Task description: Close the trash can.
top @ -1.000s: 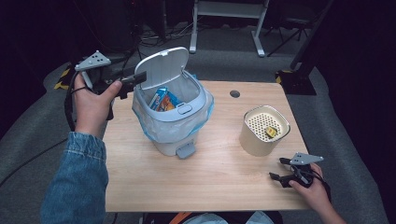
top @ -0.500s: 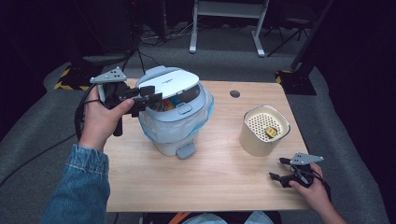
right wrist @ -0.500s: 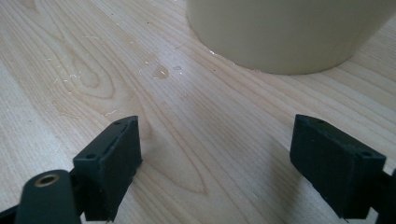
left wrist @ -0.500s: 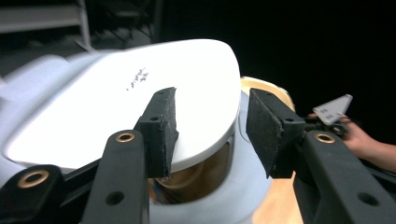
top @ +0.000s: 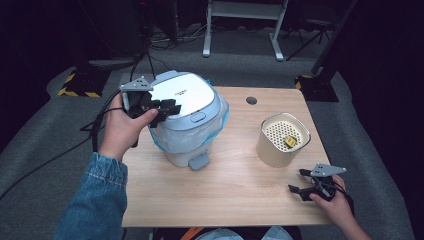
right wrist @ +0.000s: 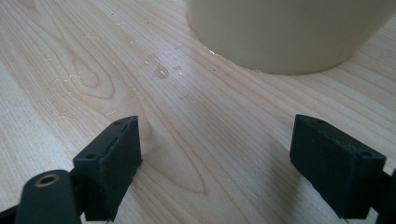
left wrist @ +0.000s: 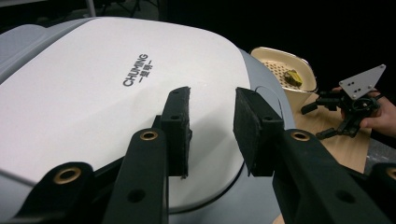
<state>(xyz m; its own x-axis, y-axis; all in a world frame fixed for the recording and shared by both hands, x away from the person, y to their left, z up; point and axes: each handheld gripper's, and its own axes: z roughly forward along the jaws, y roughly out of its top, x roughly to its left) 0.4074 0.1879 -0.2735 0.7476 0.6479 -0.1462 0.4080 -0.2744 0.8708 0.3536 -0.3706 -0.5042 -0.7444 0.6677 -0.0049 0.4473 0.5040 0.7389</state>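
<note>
Both jaws hover just above the bin lid [left wrist: 107, 93], empty.

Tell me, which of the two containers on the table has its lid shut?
The pale blue bin with the white lid, beside the left gripper. The cream canister stands uncovered, its perforated insert showing.

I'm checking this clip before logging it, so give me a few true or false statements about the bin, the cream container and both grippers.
1. The bin's lid is down. True.
2. The left gripper clamps the lid. False: its jaws, which have just been closing, lie over the lid with nothing between them.
3. The cream container is empty. False: a small yellowish thing lies on its perforated insert.
4. The right gripper is open above the table. True.
5. A blue-tinted bag lines the bin. True.
</note>
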